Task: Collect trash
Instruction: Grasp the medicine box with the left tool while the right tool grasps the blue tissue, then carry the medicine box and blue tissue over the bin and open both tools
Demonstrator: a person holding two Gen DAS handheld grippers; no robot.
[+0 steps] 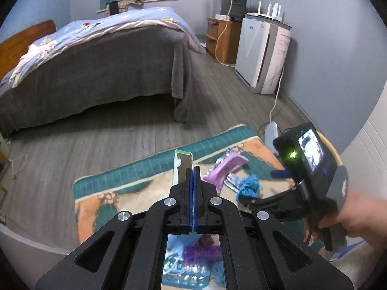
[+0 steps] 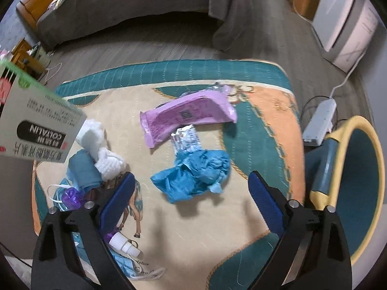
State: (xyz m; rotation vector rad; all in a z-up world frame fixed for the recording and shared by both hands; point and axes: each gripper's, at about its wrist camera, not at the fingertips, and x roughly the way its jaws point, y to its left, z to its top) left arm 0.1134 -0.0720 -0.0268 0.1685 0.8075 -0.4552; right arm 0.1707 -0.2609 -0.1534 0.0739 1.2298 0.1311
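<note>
A grey blanket is draping the bed (image 1: 96, 67) across the wood-plank floor (image 1: 96, 140), and a white boxy appliance (image 1: 263, 53) is standing by the wall. Nearer to me, a quilted rug (image 2: 193, 77) in teal, cream and orange is lying flat and carrying the trash. At its right edge, a round bin (image 2: 358, 181) with a yellow rim and a dark teal inside is sitting just beside a white power strip (image 2: 319, 120).

I am holding my left hand-held gripper (image 1: 193, 176) with its blue pads pressed together on a flat cardboard medicine box (image 2: 36, 120), which is hanging above the rug's left side; in the left wrist view only its thin edge is showing.

My right hand-held gripper (image 2: 191, 188) is hovering with its jaws spread wide, gripping nothing. A crumpled blue plastic glove (image 2: 193, 176) is lying between the two blue pads and slightly ahead, apart from both. Beyond it, a glossy pink wrapper (image 2: 188, 118) is lying bent, with a crinkled silver foil strip (image 2: 186, 137) tucked between the wrapper and the glove.

To the left, soft white wadded tissue (image 2: 101, 145) is touching a folded blue cloth (image 2: 83, 171), and a small purple plastic piece (image 2: 71, 197) is lying among white loops. A little white bottle (image 2: 123, 242) is lying on its side behind my left pad, which is partly hiding it.
</note>
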